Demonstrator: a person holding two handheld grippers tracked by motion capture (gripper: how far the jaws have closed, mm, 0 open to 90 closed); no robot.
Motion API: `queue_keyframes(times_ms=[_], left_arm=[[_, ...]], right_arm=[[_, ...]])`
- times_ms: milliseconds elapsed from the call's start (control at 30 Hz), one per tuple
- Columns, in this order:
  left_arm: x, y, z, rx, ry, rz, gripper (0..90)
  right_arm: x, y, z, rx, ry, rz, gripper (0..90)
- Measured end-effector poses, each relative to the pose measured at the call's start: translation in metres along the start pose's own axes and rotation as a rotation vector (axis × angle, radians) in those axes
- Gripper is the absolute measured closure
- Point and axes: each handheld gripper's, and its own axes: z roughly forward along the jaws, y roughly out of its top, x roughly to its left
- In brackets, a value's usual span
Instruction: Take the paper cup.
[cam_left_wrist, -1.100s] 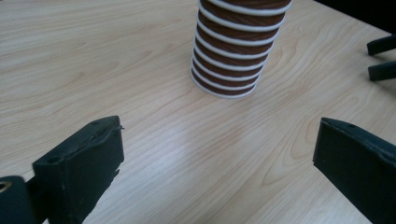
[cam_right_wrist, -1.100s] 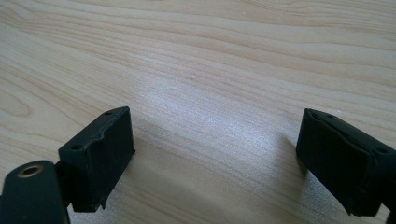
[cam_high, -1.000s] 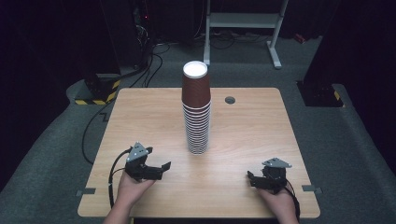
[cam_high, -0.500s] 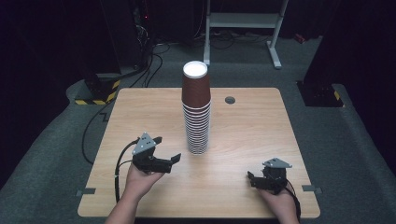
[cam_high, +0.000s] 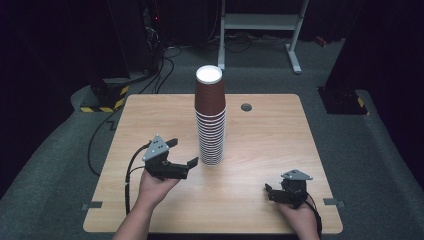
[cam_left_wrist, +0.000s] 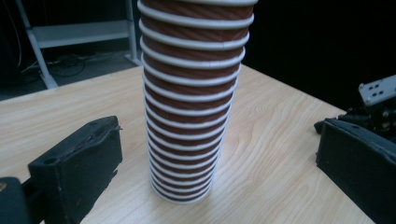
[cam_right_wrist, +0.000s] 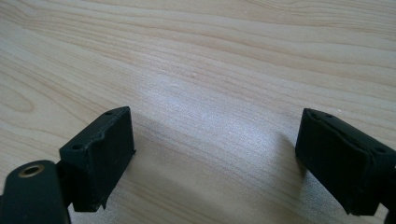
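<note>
We have the stack of paper cups (cam_high: 210, 120) standing upright near the middle of the table (cam_high: 270, 130), and the coming move turns on how it lies from the left hand-held gripper (cam_high: 184, 152). In the high view that gripper hovers just to the left of the stack's lower part, jaws pointing toward it, near but not touching. In the left gripper view the stack (cam_left_wrist: 191, 107) rises straight between the two black jaws, farther out than their tips, so we judge that a short push forward would bring the jaws to either side of it. Its long axis is vertical, across the line of the jaws. The jaws have just been opening and now stand wide apart with nothing pressed between them.

The right hand-held gripper (cam_high: 272, 192) sits low near the table's front right corner, well apart from the stack; in the right gripper view its jaws (cam_right_wrist: 215, 158) stand apart over bare wood, holding nothing. The left hand is clearly the nearer one.

The stack itself is many brown cups nested mouth-down, each white rolled rim showing as a ring, the rings packed close along the lower half. The topmost cup shows its full ribbed brown wall and a white base facing up. It looks tall, narrow and light, so we judge it could tip easily.
</note>
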Motion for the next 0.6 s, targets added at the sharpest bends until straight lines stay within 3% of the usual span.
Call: queue_keyframes(times_ms=[67, 433, 600], left_arm=[[-0.002, 0.007, -0.002, -0.003, -0.024, 0.010, 1.0], [-0.012, 0.033, 0.001, -0.041, -0.010, 0.070, 0.1], [-0.015, 0.045, 0.001, -0.076, 0.011, 0.076, 0.1]], right_arm=[[0.000, 0.000, 0.000, 0.000, 0.000, 0.000, 11.2], [0.000, 0.000, 0.000, 0.000, 0.000, 0.002, 11.4], [0.000, 0.000, 0.000, -0.001, -0.002, 0.001, 11.6]])
